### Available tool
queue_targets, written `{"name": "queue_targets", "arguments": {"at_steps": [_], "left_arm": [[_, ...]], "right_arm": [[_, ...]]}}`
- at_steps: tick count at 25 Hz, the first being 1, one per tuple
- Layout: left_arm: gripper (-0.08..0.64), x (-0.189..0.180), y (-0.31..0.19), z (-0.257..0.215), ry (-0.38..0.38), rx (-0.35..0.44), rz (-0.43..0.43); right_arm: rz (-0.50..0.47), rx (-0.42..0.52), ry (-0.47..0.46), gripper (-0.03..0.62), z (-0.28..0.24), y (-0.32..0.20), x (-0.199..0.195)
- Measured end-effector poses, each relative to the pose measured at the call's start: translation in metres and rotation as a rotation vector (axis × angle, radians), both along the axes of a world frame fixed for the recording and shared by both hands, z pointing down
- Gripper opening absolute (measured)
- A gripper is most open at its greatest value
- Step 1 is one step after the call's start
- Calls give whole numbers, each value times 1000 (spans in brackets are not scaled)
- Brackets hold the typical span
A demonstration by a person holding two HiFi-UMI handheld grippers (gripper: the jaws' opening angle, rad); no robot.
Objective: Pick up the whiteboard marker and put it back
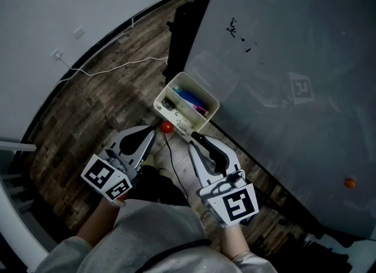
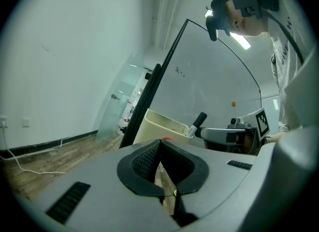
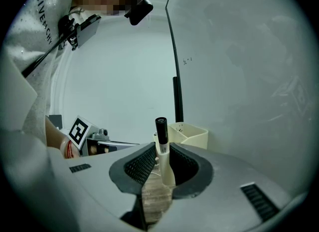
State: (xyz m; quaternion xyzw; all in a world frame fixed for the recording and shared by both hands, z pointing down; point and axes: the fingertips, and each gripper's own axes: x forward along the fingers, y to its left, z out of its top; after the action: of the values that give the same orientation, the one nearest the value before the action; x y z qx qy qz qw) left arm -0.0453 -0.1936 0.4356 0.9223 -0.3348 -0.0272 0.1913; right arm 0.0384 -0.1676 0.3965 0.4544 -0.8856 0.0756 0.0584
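Over at the upper left of the head view, a white cable (image 1: 120,66) snakes across the wood floor (image 1: 88,119) from the wall. Lower left of centre is the left gripper (image 1: 154,132). In its own view the pads meet at the tips with nothing between them, so it's closed and empty. Right off its tip sits a small red round thing (image 1: 167,127), can't tell what it is.

Centre frame there's the cream tray (image 1: 168,88) at the bottom edge of the whiteboard (image 1: 282,78), with some blue and pink stuff inside.

Just below and right of the tray is the right gripper (image 1: 195,140), and it's got the whiteboard marker (image 3: 164,163). In the right gripper view the jaws are clamped on the white barrel, with the marker upright, black cap up and poking past the tips. The tray is close behind it, slightly to the right.

Far lower right, a little orange dot (image 1: 349,182) is on the board.
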Motion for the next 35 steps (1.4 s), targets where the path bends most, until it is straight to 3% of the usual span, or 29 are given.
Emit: {"name": "queue_targets", "arguments": {"at_steps": [18, 35], "left_arm": [[11, 9, 29, -11, 12, 18, -19], [11, 20, 61, -32, 16, 57, -10]], "right_arm": [[-22, 21, -18, 78, -6, 25, 2], [-102, 46, -13, 18, -19, 50, -6]]}}
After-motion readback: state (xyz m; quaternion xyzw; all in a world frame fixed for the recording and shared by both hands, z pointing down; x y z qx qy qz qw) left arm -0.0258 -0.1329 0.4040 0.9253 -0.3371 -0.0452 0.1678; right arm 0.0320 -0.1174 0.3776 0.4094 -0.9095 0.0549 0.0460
